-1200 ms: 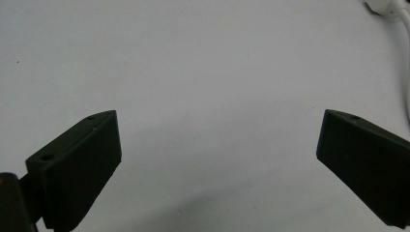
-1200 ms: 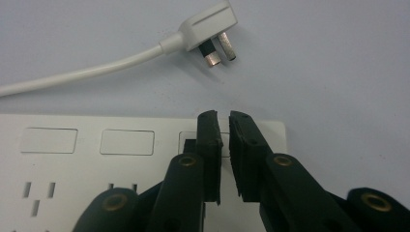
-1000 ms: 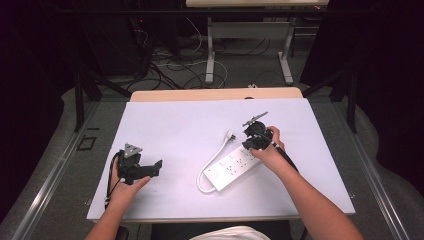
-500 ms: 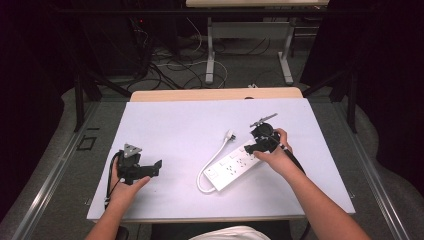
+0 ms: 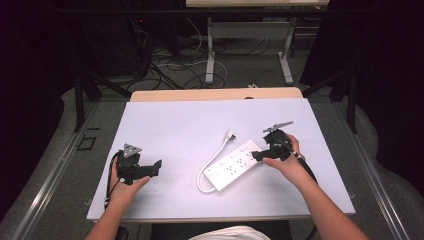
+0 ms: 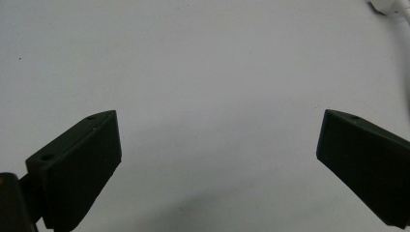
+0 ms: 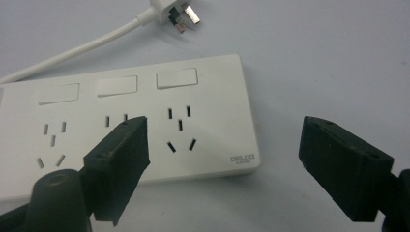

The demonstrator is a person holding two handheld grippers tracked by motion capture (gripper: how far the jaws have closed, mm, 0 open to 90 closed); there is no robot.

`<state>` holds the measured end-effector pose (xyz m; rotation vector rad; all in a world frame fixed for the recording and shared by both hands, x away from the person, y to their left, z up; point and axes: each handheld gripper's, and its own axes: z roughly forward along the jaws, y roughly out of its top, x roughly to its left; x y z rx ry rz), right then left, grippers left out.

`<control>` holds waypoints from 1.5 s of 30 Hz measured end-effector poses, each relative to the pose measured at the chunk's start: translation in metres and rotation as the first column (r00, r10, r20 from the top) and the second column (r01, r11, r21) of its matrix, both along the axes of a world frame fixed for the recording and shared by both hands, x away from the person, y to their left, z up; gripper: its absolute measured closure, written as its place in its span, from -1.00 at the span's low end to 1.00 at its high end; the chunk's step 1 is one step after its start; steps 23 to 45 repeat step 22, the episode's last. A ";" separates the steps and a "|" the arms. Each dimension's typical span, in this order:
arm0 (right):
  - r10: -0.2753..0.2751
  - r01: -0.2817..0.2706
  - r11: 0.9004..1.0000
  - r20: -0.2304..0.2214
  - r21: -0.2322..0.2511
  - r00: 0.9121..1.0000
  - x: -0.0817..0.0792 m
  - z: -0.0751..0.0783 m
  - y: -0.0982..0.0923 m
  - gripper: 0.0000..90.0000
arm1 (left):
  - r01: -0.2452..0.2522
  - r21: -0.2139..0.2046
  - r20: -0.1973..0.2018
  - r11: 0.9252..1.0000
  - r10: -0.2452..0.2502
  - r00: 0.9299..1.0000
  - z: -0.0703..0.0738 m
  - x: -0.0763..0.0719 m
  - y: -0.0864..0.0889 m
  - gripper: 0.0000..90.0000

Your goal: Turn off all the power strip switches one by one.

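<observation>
The left gripper point(image 5: 156, 166) rests low on the pale bench point(image 5: 180, 125), its jaws wide apart with nothing between them, just bare top. It sits well apart from the work.

Near the middle lies the flat white plastic power strip with three sockets point(image 5: 235, 166), set at a slant, with its white cord point(image 5: 212, 160) looping to the white plug point(image 5: 229, 135) just beside it.

The right gripper point(image 7: 232, 159) is at the strip's far end, jaws wide, one jaw over the last socket and the other out past the end (not holding it yet). I think this is the reach step. Next, the jaws need to drop around that end and close.

There is lots of free bench on every side, and the strip is far from the edges.
</observation>
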<state>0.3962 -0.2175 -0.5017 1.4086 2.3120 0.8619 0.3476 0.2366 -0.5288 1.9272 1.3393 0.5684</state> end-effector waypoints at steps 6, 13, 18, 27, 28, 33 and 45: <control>-0.047 0.045 0.998 0.029 0.048 0.998 -0.014 -0.006 -0.017 -0.66 | -0.003 -0.001 -0.002 1.000 0.003 1.000 0.000 0.000 0.000 -0.96; -0.099 0.093 0.994 0.097 0.062 0.990 -0.032 -0.017 -0.037 -0.68 | -0.008 -0.004 0.000 1.000 0.008 1.000 0.000 0.000 0.000 -0.96; -0.138 0.130 0.988 0.099 0.083 0.985 -0.037 -0.027 -0.052 -0.81 | -0.009 -0.002 -0.001 1.000 0.009 1.000 0.000 0.000 0.000 -0.96; -0.152 0.144 0.986 0.101 0.078 0.983 -0.038 -0.031 -0.057 -0.91 | -0.013 -0.013 0.010 1.000 0.013 1.000 0.000 0.001 0.000 -0.96; -0.152 0.144 0.986 0.101 0.078 0.983 -0.038 -0.031 -0.057 -0.91 | -0.013 -0.013 0.010 1.000 0.013 1.000 0.000 0.001 0.000 -0.96; -0.152 0.144 0.986 0.101 0.078 0.983 -0.038 -0.031 -0.057 -0.91 | -0.013 -0.013 0.010 1.000 0.013 1.000 0.000 0.001 0.000 -0.96; -0.152 0.144 0.986 0.101 0.078 0.983 -0.038 -0.031 -0.057 -0.91 | -0.013 -0.013 0.010 1.000 0.013 1.000 0.000 0.001 0.000 -0.96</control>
